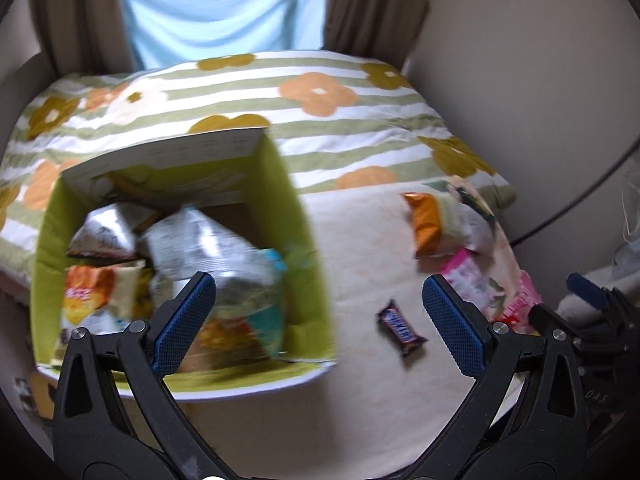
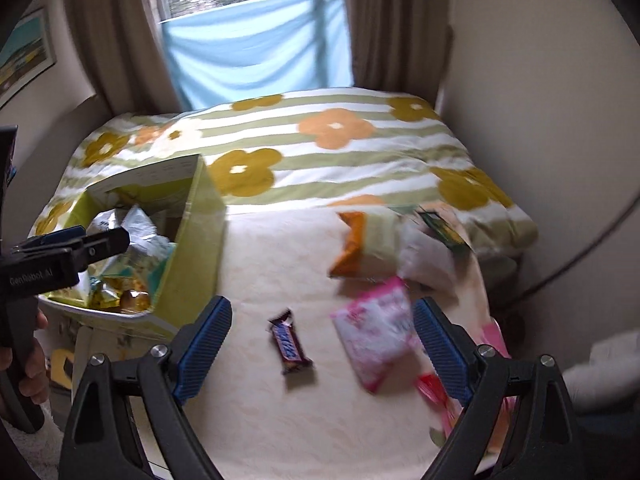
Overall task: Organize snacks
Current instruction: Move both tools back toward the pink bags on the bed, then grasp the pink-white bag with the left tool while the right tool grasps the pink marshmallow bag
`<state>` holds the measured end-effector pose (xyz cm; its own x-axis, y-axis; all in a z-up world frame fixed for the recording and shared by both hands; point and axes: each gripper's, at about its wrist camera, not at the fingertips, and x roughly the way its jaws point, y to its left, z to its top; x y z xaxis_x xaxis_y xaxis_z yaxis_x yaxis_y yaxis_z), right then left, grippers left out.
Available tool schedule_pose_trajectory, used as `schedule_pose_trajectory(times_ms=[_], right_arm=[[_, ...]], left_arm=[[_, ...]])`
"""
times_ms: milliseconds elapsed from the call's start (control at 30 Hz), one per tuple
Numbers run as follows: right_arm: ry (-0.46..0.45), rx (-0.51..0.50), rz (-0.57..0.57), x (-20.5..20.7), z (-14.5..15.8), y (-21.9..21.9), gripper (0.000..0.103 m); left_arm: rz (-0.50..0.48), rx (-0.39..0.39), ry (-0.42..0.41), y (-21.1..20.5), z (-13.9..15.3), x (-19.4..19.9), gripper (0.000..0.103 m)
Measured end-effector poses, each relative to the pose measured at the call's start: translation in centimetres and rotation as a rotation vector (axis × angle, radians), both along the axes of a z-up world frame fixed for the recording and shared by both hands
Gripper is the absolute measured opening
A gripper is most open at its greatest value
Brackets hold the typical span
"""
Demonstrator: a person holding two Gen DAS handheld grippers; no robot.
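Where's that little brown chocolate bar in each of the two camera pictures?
Left wrist view: chocolate bar lies low and right of centre, on the cream cloth between the open fingers.
Right wrist view: chocolate bar lies low and just left of centre, left of the pink packet.
Shared landmark: the green box to its left.

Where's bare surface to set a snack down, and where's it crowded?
Free: cream cover between the green box and the chocolate bar, plus the strip in front of the bar. The flowered quilt behind is bare too. Crowded: right side, with the pink packet and orange bag piled close. The box is nearly full.
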<state>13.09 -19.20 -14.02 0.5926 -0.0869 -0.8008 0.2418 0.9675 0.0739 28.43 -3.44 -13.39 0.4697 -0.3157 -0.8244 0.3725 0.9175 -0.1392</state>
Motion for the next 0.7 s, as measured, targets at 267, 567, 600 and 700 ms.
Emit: schedule_pose_trajectory(times_ms=[267,567,600,700], right_arm=[[0.032,0.039,-0.225,-5.6,-2.8,-7.0,0.091],[0.097,0.14,-0.352,-8.5,-6.5,-11.2,0.09],[0.102,0.163,-0.366,-8.6,-6.9,-11.5,0.09],[0.124,0.198,-0.397,-8.6,-8.1,-12.1,0.091]], left_arm=[[-0.128,0.013,0.078,-10.1,-3.1,-1.9,0.103],[-0.354,0.156,0.059,-18.5,-7.2,-4.6,0.103],[-0.381,0.172,0.059,-18.9,-7.6,-4.6,0.103],[-0.454,0.209,0.07,-20.2,-9.2,-4.4,0.103]])
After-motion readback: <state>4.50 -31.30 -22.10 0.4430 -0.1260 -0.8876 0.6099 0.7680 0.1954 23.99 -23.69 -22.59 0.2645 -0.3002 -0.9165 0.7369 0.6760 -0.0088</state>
